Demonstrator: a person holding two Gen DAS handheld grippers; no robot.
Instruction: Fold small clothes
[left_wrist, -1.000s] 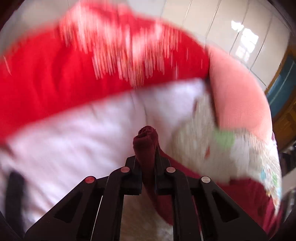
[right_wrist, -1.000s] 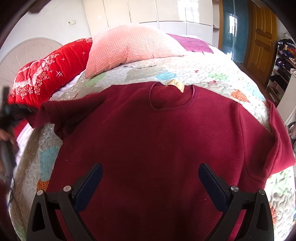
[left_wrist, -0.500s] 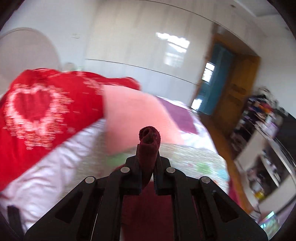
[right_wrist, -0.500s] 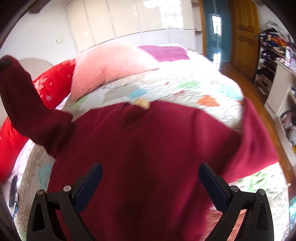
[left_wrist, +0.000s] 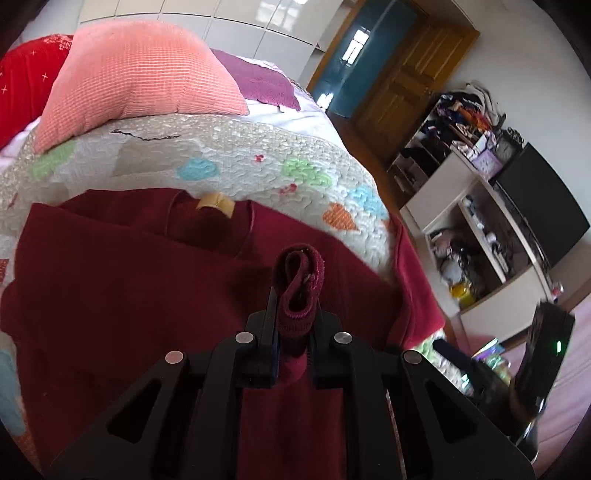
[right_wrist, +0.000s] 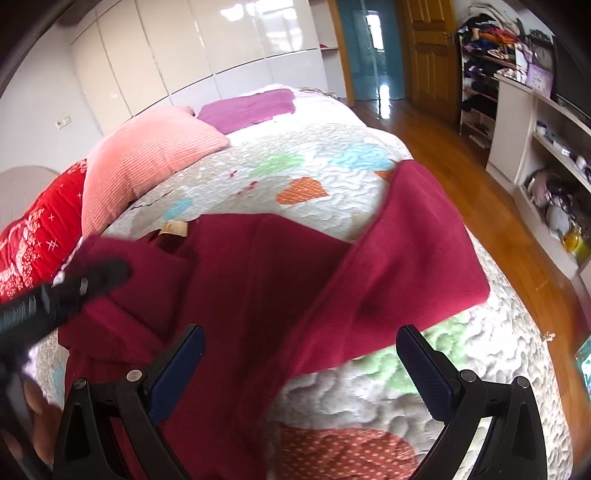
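A dark red sweater (left_wrist: 122, 280) lies on the quilted bed, neck and tan label (left_wrist: 215, 204) toward the pillows. My left gripper (left_wrist: 293, 314) is shut on the left sleeve's cuff (left_wrist: 300, 284) and holds it over the sweater's chest, the sleeve folded inward. In the right wrist view the sweater (right_wrist: 258, 280) spreads below, its right sleeve (right_wrist: 413, 251) lying out to the right on the quilt. My right gripper (right_wrist: 301, 365) is open and empty above the sweater's lower right part. The left gripper (right_wrist: 74, 284) shows there blurred at the left.
A pink pillow (left_wrist: 140, 77) and a red heart blanket (right_wrist: 33, 243) lie at the bed's head, a purple cloth (right_wrist: 251, 107) beyond. The patchwork quilt (right_wrist: 332, 166) drops off at the right to a wooden floor (right_wrist: 480, 192). White shelves (left_wrist: 480, 221) stand on the right.
My left gripper has swung the sleeve cuff from the left side, up and over onto the sweater's chest. My right gripper has shifted right, toward the sweater's right sleeve, and stayed open.
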